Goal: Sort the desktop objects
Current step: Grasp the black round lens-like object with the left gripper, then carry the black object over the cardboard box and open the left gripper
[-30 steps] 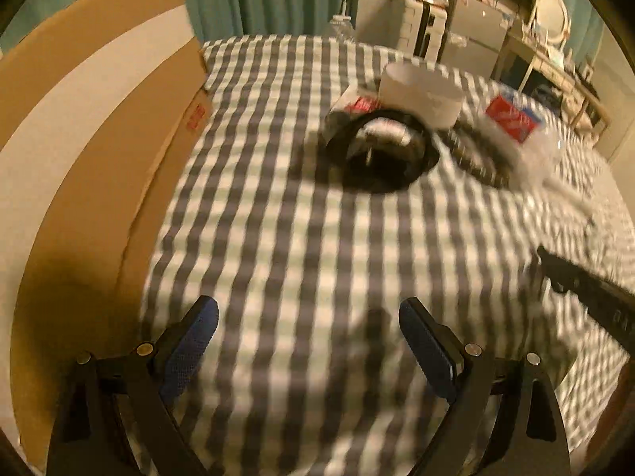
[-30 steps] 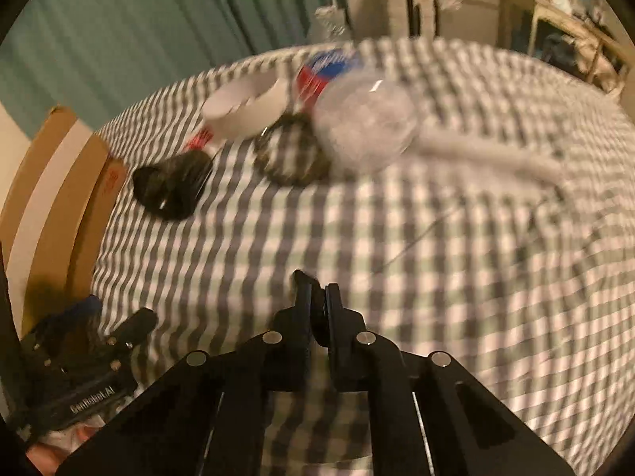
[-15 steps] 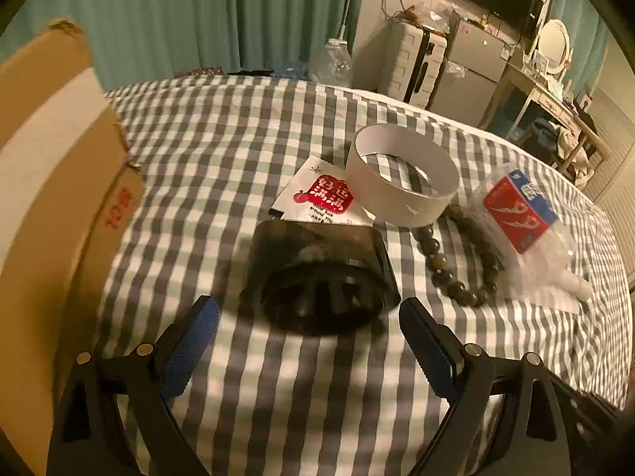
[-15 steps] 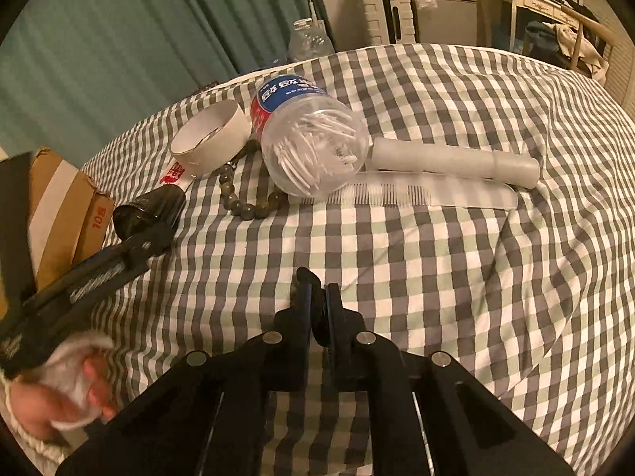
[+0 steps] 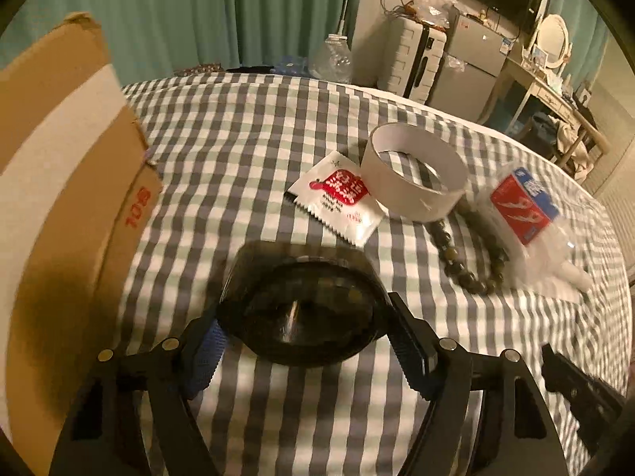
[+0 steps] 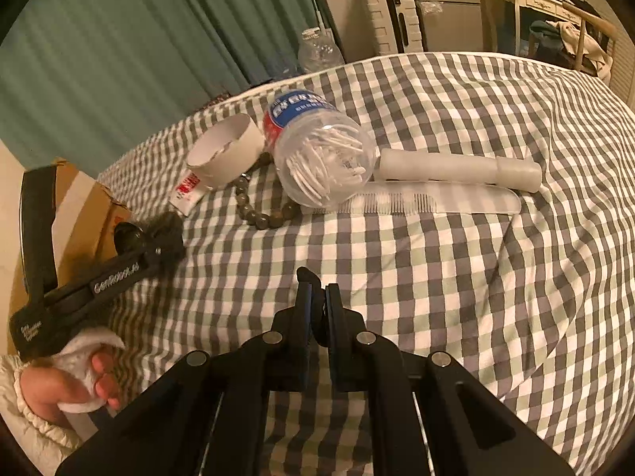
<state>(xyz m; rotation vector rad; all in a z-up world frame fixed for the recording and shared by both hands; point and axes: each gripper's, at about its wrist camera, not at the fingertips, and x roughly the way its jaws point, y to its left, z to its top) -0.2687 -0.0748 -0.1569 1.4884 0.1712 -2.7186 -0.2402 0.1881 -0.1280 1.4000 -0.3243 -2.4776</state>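
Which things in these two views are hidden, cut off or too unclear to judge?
- Left wrist view: whether the closing jaws already press the dark cup; its rim hides the pads.
- Left wrist view: cardboard box, cut off by the left edge; inside unseen.
- Right wrist view: dark cup, mostly behind the left gripper.
- Both views: sachet print, too small.

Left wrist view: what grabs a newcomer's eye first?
The dark round cup lying on its side between the left claw fingers, whose jaws are closing around it. Behind it on the checked cloth lie a red-and-white sachet and a white paper ring; a cardboard box fills the left.
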